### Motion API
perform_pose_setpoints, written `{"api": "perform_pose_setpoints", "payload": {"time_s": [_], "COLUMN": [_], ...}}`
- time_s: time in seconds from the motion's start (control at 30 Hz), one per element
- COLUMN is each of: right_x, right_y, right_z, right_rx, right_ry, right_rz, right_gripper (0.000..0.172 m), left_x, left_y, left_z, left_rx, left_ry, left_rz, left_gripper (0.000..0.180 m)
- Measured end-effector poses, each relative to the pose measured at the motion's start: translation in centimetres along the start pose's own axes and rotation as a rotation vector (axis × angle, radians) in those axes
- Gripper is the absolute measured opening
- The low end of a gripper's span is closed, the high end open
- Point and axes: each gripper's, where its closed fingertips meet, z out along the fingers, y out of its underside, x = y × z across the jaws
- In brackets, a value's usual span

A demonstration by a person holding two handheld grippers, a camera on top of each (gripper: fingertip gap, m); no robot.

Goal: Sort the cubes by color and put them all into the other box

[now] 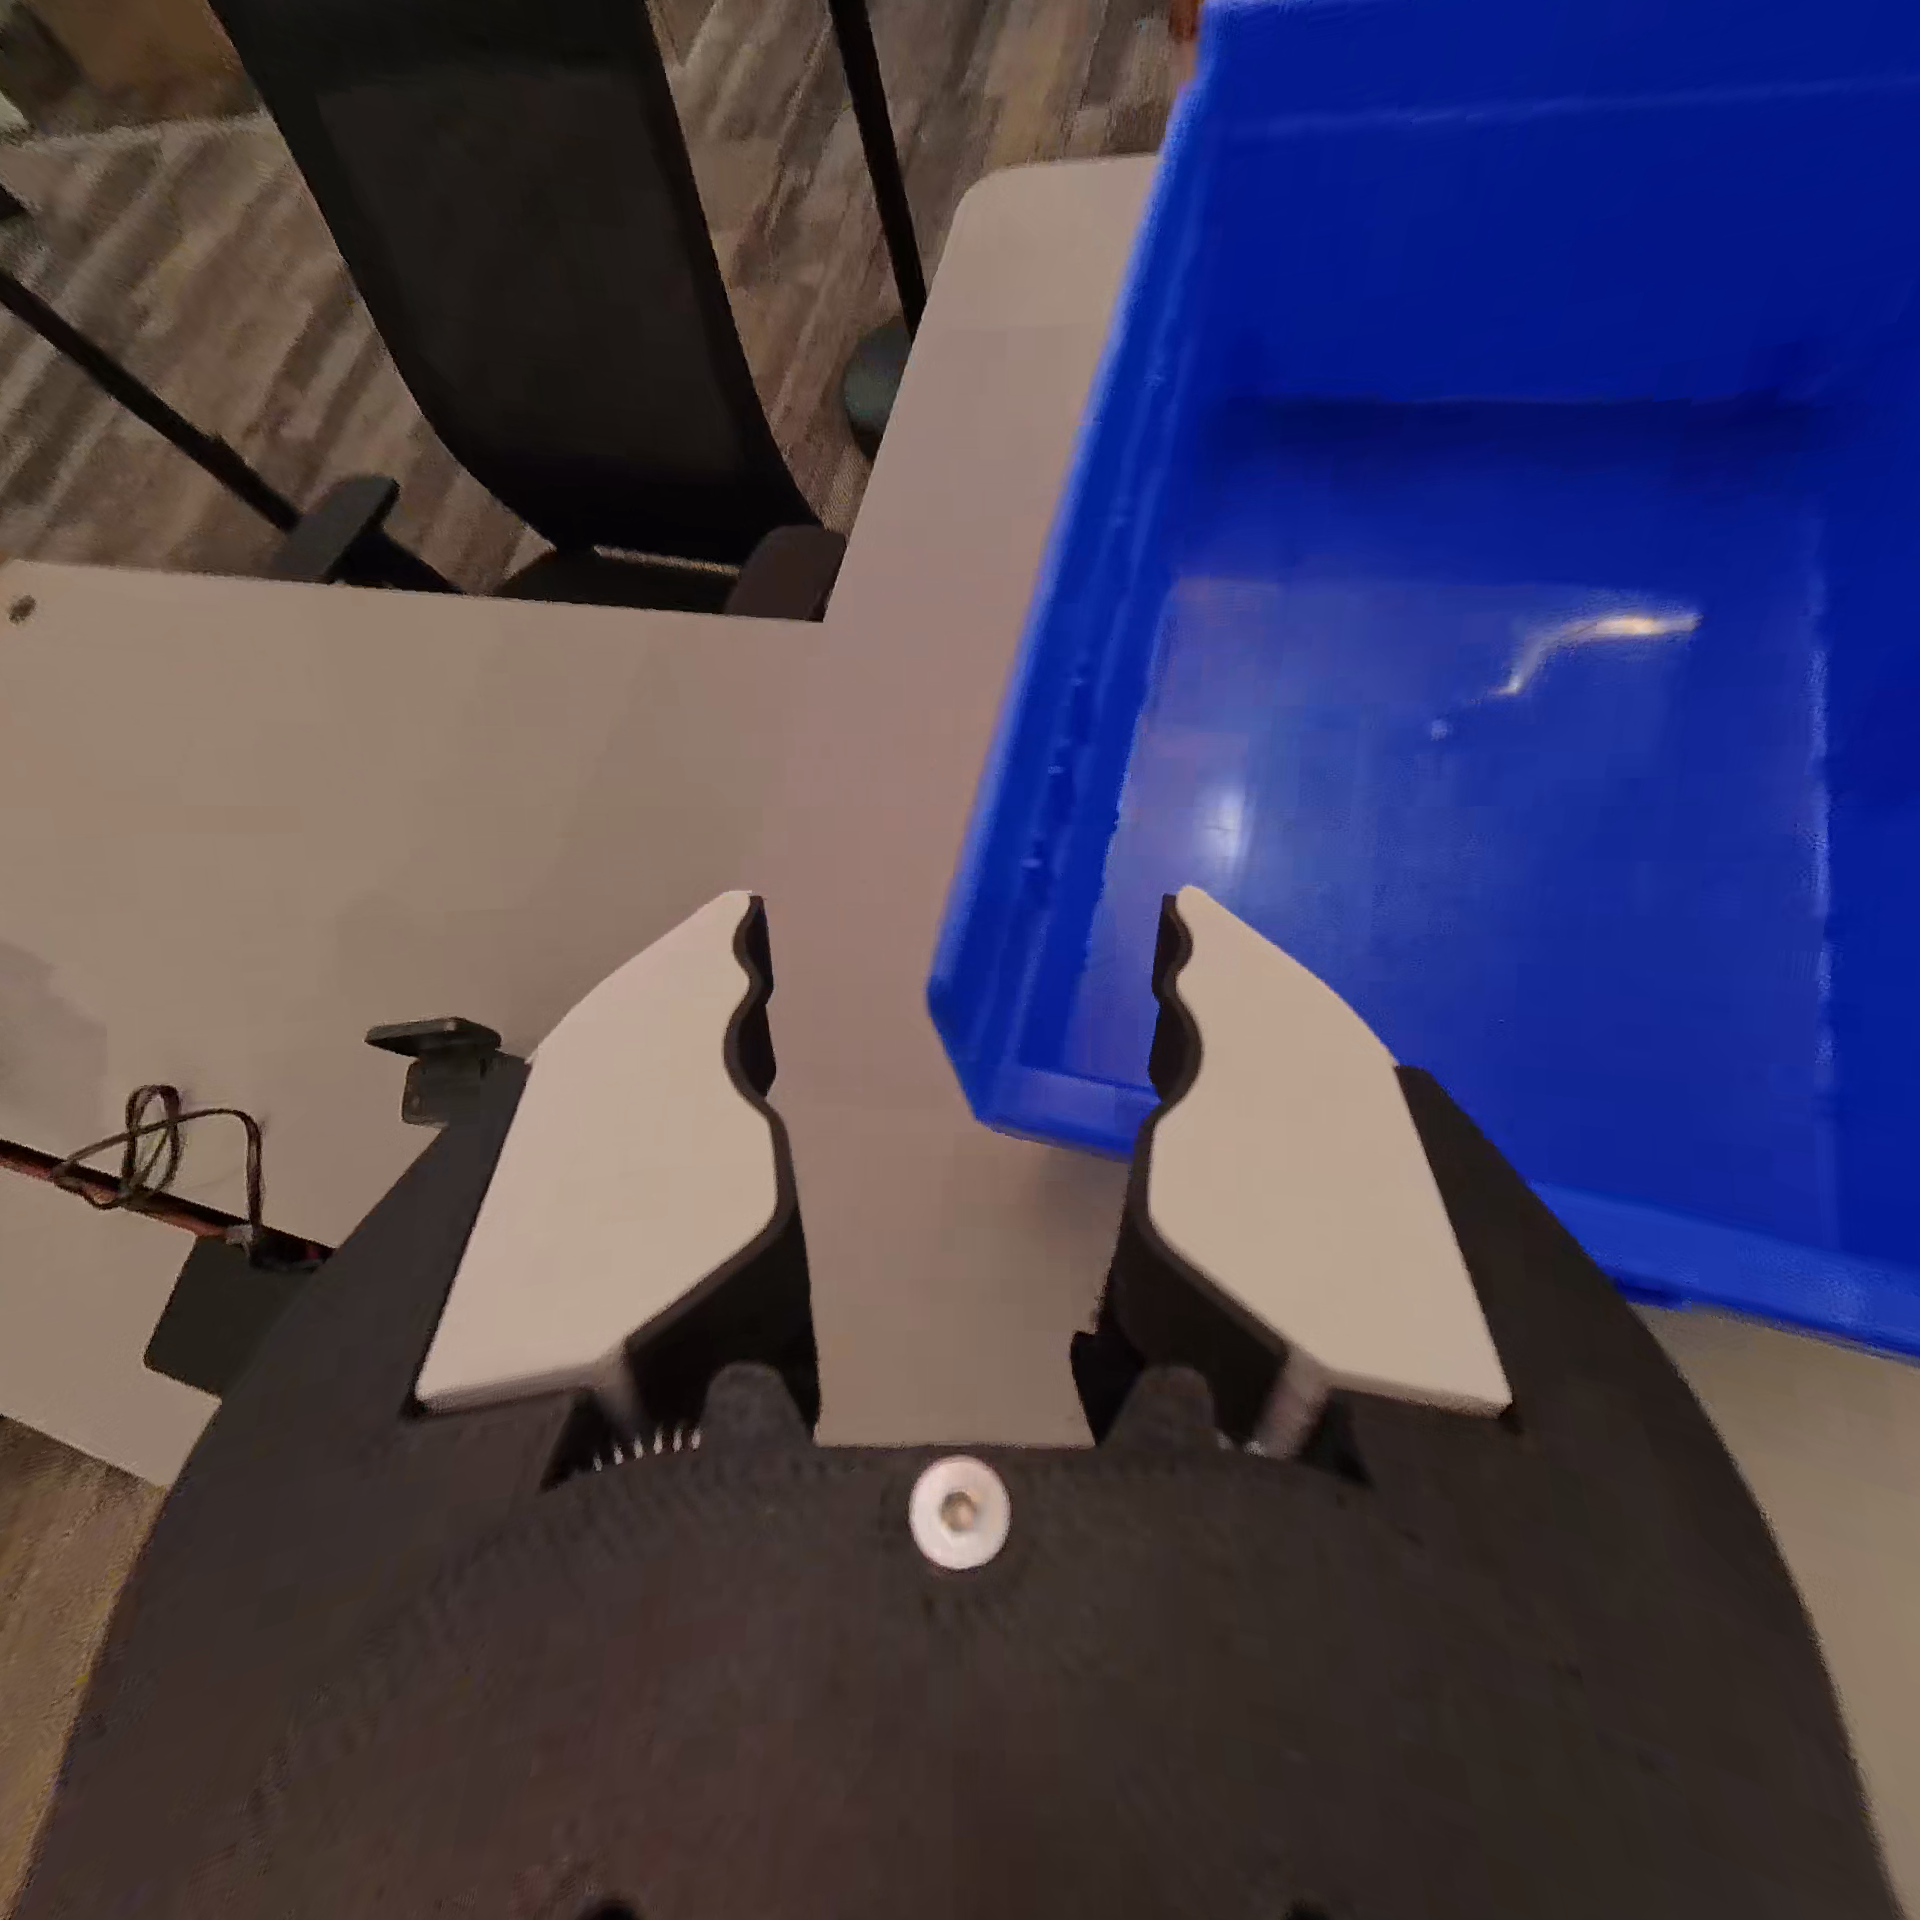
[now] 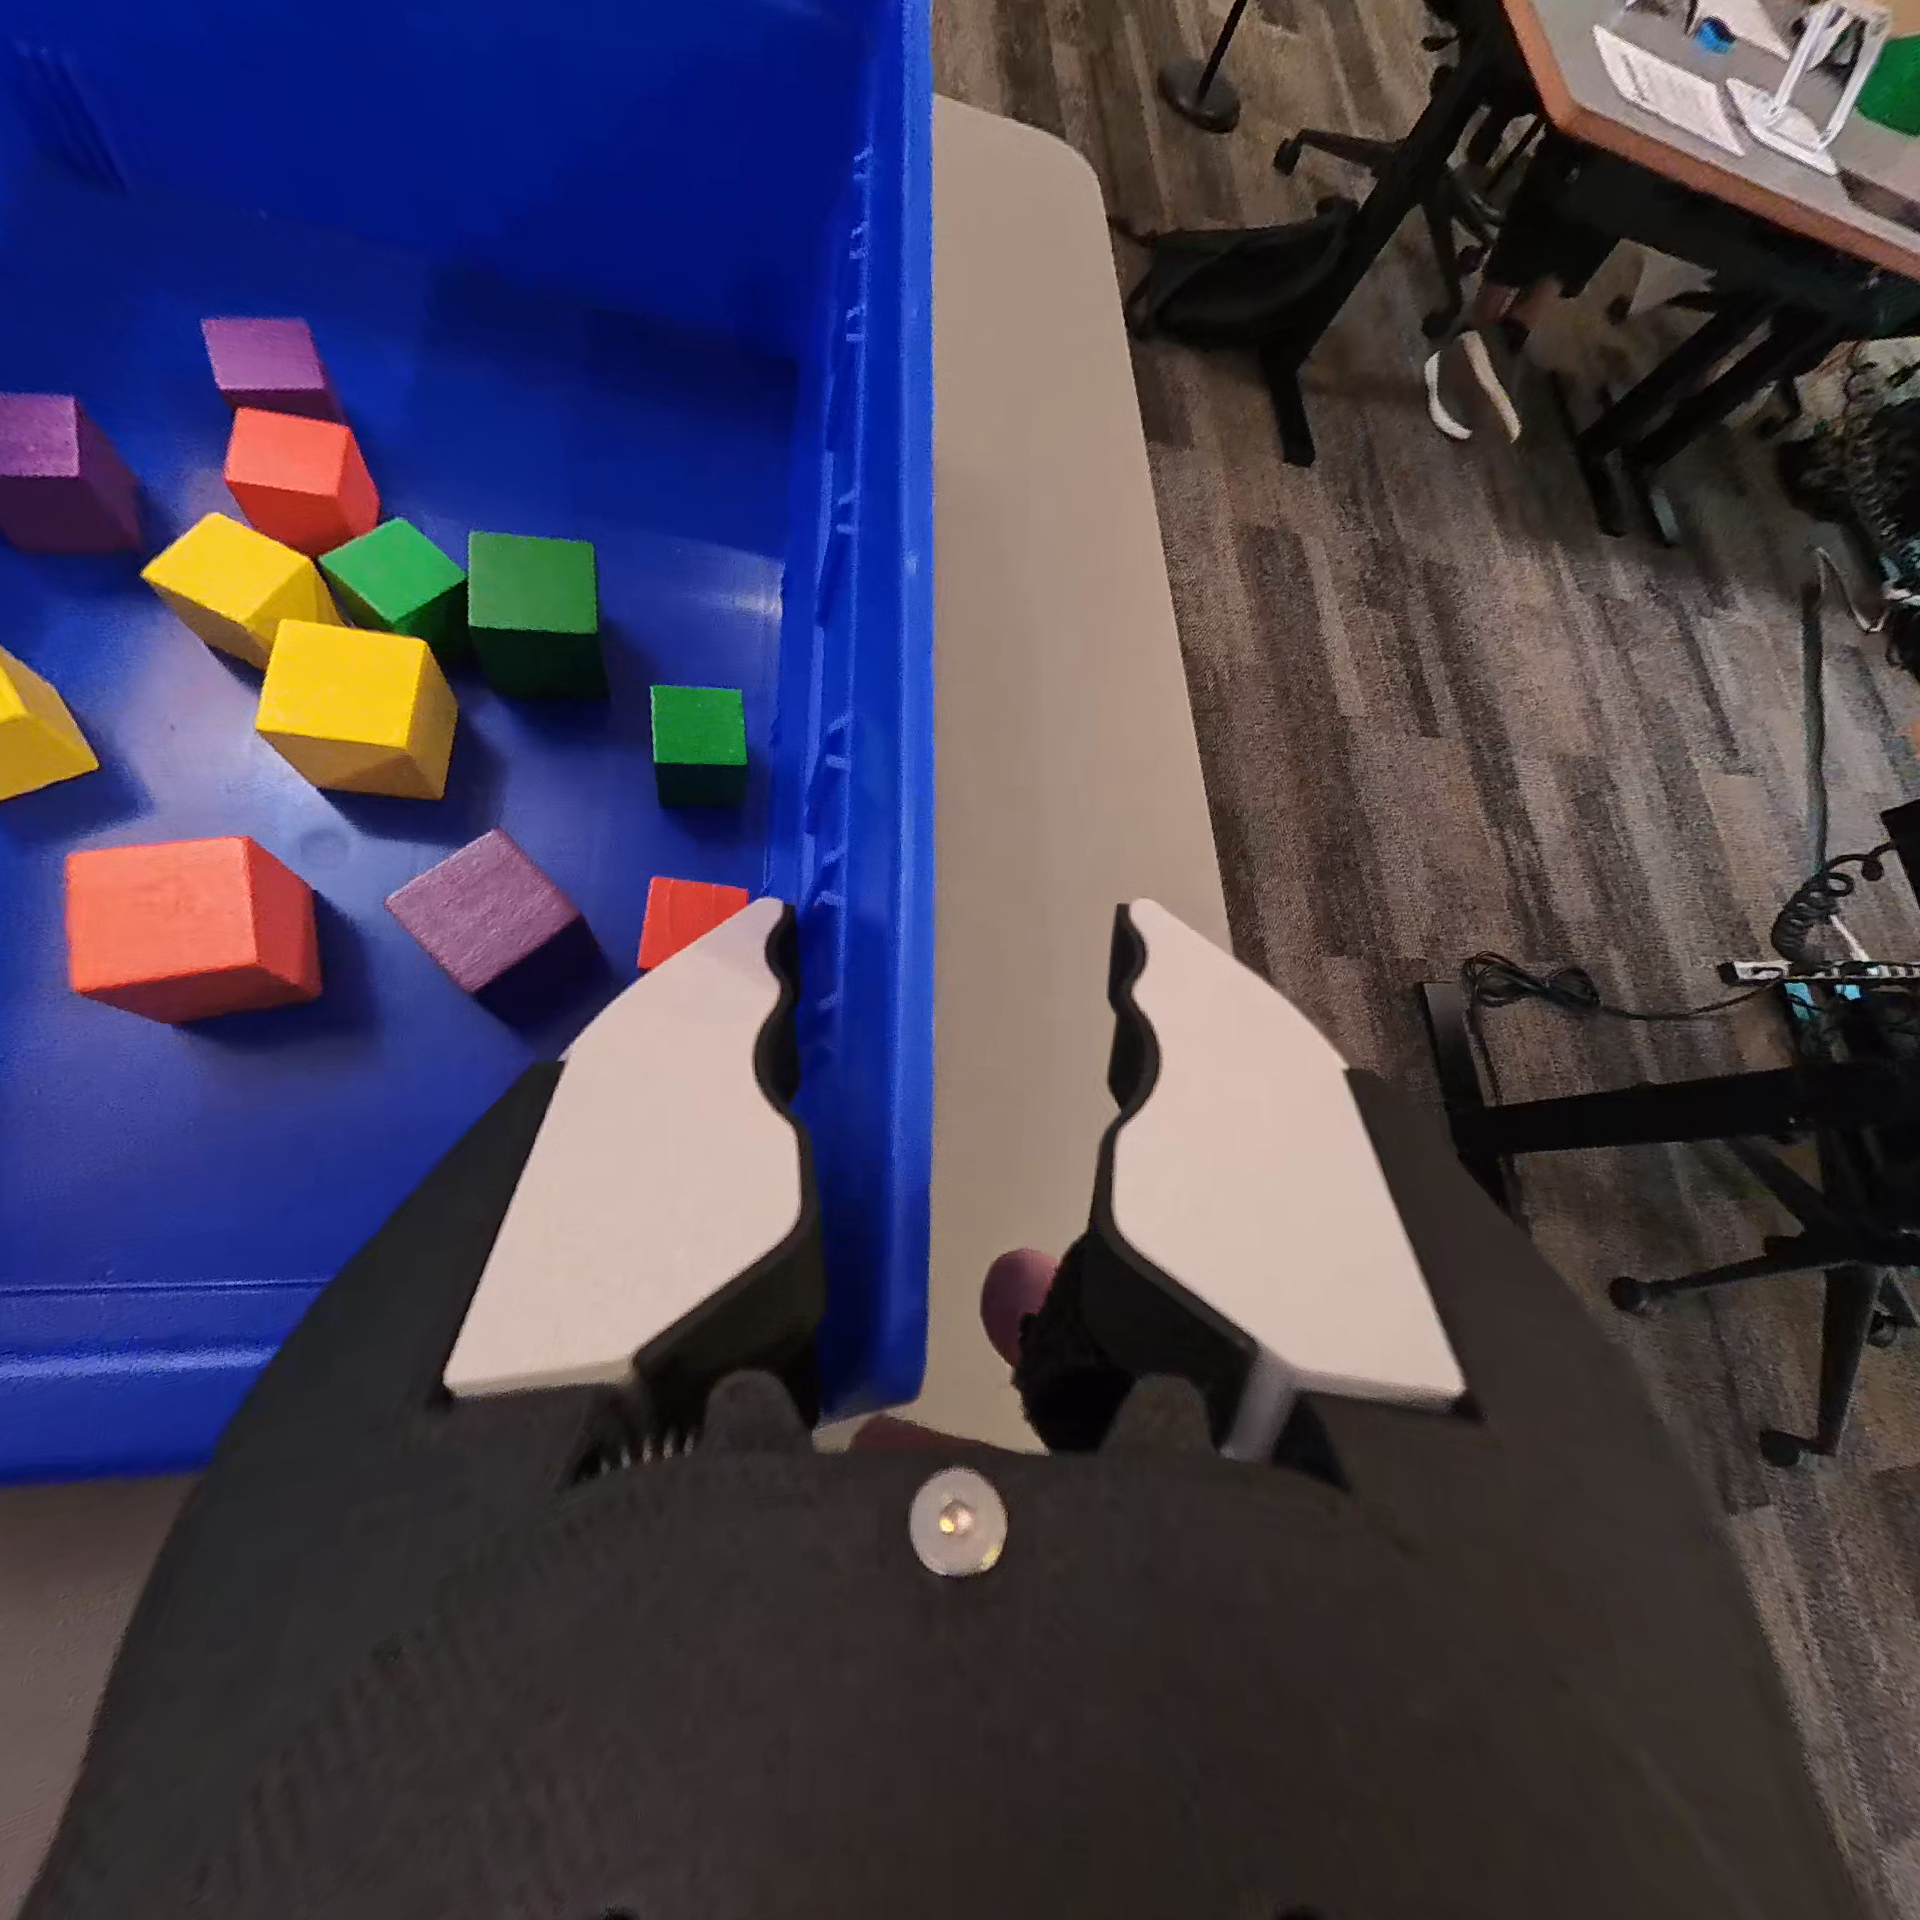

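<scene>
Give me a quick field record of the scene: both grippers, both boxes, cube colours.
left gripper: open, nothing between its fingers, above the near left corner of the empty box
right gripper: open, holding nothing, above the right wall of the cube box
empty box: blue, no cubes seen in the visible part
cube box: blue, holds loose mixed cubes
cube colours: purple, orange-red, yellow, green
sorting: not yet begun
table: light grey, both boxes on it
</scene>
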Motion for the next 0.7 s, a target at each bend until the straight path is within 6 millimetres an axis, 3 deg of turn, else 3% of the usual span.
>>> {"api": "perform_pose_setpoints", "payload": {"time_s": [0.13,0.2,0.33,0.53,0.7], "right_x": [-0.6,-1.2,-1.8,-2.1,-2.8], "right_y": [0.1,0.3,0.7,1.5,1.4], "right_z": [0.3,0.5,0.6,0.7,0.6], "right_rx": [-0.045,-0.082,-0.136,-0.212,-0.217], "right_ry": [-0.042,-0.078,-0.124,-0.157,-0.249], "right_rz": [0.001,0.004,0.007,-0.023,0.036], "right_gripper": [0.050,0.046,0.038,0.028,0.015], "left_x": [-1.5,-1.1,0.0,2.2,2.8], "left_y": [1.8,2.6,3.6,4.4,4.3], "left_z": [2.9,4.0,5.3,5.8,5.8], "left_rx": [-0.081,-0.120,-0.169,-0.198,-0.180], "left_ry": [0.033,0.098,0.217,0.396,0.427], "left_rz": [-0.024,-0.057,-0.099,-0.185,-0.201], "left_gripper": [0.071,0.071,0.050,0.006,0.004]}}
